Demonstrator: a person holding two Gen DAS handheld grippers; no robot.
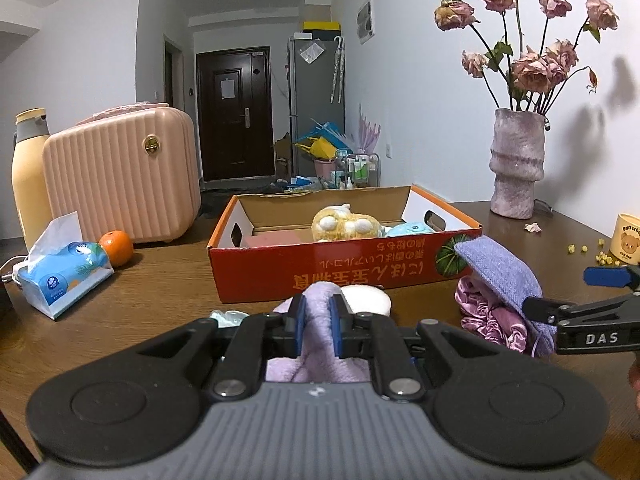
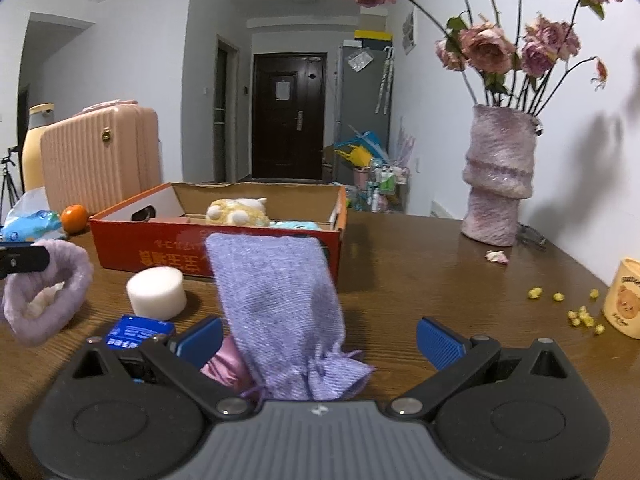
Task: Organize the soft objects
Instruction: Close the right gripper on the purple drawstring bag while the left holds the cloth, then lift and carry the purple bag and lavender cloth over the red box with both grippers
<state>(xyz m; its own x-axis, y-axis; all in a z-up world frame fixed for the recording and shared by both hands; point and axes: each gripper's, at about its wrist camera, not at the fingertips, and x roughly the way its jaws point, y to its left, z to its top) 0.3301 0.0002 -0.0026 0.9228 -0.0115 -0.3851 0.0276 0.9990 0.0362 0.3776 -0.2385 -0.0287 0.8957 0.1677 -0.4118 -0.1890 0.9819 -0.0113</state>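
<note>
A: How is the left gripper set?

B: It points forward and a little down toward the box, low over the table. Its blue pads are clamped tight on a fuzzy lilac band, which bunches between them and hangs below. In the right wrist view the same band sags as a loop from the black finger at the far left, clear of the tabletop as far as I can tell.

A: And the right gripper?

B: Also tilted slightly down, facing the box. Its jaws stand wide apart. A purple knit pouch lies in the gap, reaching from near the camera toward the box, but neither pad presses on it. The left view shows that pouch draped over a pink satin cloth, with the right gripper's fingers coming in from the right edge.

A: What else sits nearby?

B: A white foam cylinder stands on the table just before the box. A yellow plush and something pale blue are already inside the box. A vase stands well to the right.
</note>
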